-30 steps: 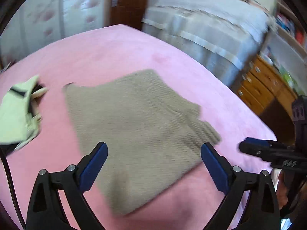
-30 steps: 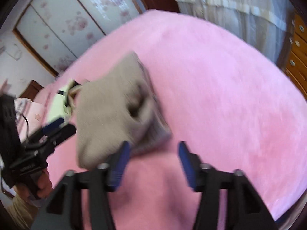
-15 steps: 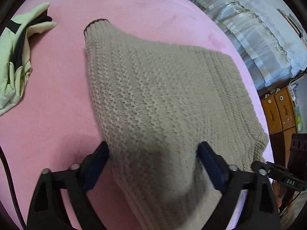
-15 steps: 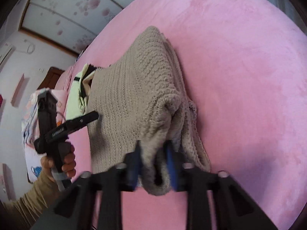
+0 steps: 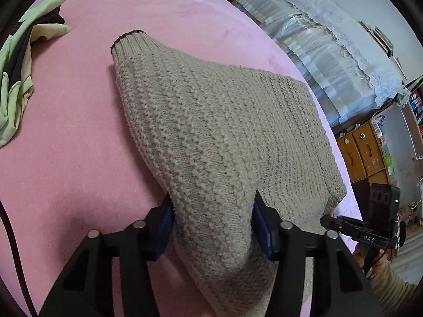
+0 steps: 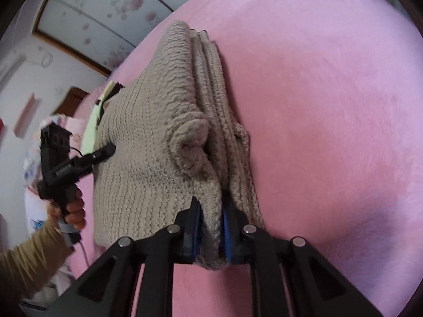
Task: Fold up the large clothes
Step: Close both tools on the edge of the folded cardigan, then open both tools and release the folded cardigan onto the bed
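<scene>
A beige knit sweater point(image 5: 224, 132) lies folded on a pink blanket point(image 5: 66, 145), its layered edges stacked along one side point(image 6: 219, 111) and a dark-trimmed cuff point(image 5: 129, 39) pointing away across the bed. The left gripper point(image 5: 211, 227) straddles a raised ridge of the knit at the near edge; its jaws are closing, and the blue pads point(image 5: 164, 227) already press the wool on both sides. The right gripper point(image 6: 211, 227) is clamped on a thick bunch of the sweater's corner; its jaws are easing open slightly, though the pads point(image 6: 227, 227) grip the fabric tight from both sides. The bunched wool rises in front of each camera and hides the near hem.

A pale green garment with black trim point(image 5: 18, 74) lies crumpled on the blanket, well apart from the sweater. In the right wrist view a hand point(image 6: 71, 211) in a tan sleeve point(image 6: 29, 259) grips the left gripper's black handle point(image 6: 60, 169) just beside the sweater. Beyond the bed stand a second bed under a white lace cover point(image 5: 330, 47), wooden drawers point(image 5: 362, 153) and a wardrobe with flowered doors point(image 6: 111, 13).
</scene>
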{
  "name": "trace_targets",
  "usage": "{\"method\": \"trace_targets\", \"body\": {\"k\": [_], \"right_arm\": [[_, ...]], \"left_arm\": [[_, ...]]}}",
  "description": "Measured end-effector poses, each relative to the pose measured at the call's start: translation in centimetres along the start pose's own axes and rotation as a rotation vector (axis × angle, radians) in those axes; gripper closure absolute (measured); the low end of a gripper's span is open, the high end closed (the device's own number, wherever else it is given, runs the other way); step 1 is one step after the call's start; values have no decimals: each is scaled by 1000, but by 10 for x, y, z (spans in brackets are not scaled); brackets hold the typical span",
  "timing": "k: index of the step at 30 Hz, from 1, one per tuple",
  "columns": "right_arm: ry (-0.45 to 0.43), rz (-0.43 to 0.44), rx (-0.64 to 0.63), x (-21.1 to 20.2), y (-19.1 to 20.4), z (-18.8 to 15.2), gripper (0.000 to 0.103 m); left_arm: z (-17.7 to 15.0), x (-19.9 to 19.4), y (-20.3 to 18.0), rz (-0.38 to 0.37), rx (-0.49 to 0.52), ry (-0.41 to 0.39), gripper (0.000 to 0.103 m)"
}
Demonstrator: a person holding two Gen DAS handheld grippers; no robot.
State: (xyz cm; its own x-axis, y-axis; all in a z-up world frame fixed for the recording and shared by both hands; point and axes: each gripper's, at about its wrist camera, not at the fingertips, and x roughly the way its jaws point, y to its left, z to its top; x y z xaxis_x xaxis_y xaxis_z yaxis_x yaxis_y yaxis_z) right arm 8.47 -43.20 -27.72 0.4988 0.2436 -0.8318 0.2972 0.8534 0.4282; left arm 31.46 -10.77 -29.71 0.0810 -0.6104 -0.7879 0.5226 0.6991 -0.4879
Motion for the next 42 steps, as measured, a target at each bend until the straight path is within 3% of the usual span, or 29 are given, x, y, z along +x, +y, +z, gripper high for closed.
{"method": "trace_targets", "body": {"k": [3,7,11,15,17,18,20,23,27,29,35,42], "right_arm": [[-1,-119,-116,-22,30,10,76],[-117,-159,-187,-53,57,47,39],[-158,-179,-170,-33,59,109,38],[-110,-155,-112,22,48,163,39],[-82,-155,-123,43,49,178,63],[-61,-178,-122,55,44,184,88],[-32,-203,-86,71,28,187,88],[-24,-147,-9,78,4,185,86],[-37,-123,20,69,-3,182,75],[-52,-130,9,58,-1,180,68],[-73,-161,-19,19,19,169,67],[-110,-106,66,-50,46,144,66]], "left_arm": [[6,-20,-18,51,40,13,35],[24,-49,-33,45,74,-51,24],[61,-46,-27,119,30,-92,22],[86,-24,-15,153,-22,-79,22],[90,-15,-10,182,-22,-88,22],[91,-11,-8,202,-17,-101,24],[91,0,-1,234,-1,-110,25],[92,14,10,209,-23,-88,24],[93,14,14,209,-33,-95,21],[93,9,13,213,-41,-90,20],[92,-14,-11,291,-28,-70,20],[69,-77,-64,335,29,-103,20]]}}
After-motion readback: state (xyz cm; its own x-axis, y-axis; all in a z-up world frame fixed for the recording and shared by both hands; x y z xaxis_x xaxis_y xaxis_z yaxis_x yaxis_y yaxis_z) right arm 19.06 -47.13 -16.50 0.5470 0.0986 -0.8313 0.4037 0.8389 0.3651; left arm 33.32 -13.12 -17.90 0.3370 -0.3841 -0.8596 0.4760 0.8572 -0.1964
